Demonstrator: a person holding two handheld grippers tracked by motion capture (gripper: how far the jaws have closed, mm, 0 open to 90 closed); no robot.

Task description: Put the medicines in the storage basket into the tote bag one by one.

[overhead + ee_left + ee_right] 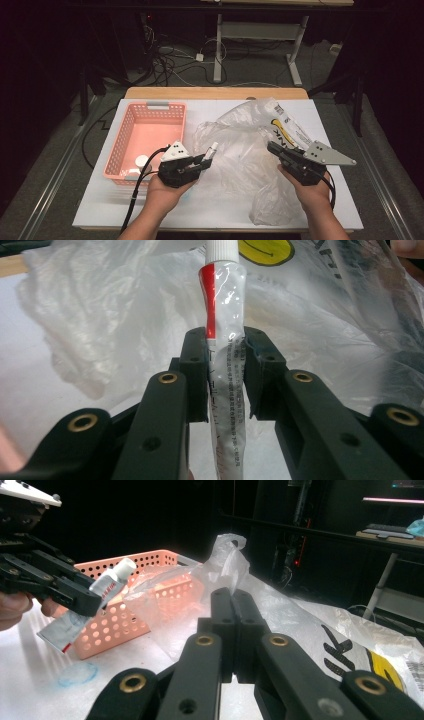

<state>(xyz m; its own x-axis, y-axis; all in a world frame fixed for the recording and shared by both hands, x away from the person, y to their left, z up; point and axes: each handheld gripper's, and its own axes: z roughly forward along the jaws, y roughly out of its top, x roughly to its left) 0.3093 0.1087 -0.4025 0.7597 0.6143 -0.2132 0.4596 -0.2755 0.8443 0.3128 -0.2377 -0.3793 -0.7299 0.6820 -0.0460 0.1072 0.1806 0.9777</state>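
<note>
My left gripper [205, 161] is shut on a white tube [212, 150] with a red stripe and a white cap. Its pads [197, 365] pinch the tube [225, 300] mid-body, with the cap end pointing toward the clear plastic bag [100, 305]. In the right gripper view the left gripper [75, 597] holds the tube [107, 587] tilted in front of the pink basket [150, 555]. My right gripper [270, 146] rests on the crumpled bag [240, 145] at centre right. Its jaws [232, 597] are closed with the bag's film [227, 555] pinched at their tips.
The pink perforated basket [120, 140] stands at the table's left with a small white round thing [142, 161] inside. A faint blue ring mark [77, 674] shows on the white tabletop [215, 210]. Beyond the far edge are cables and desk legs [218, 50].
</note>
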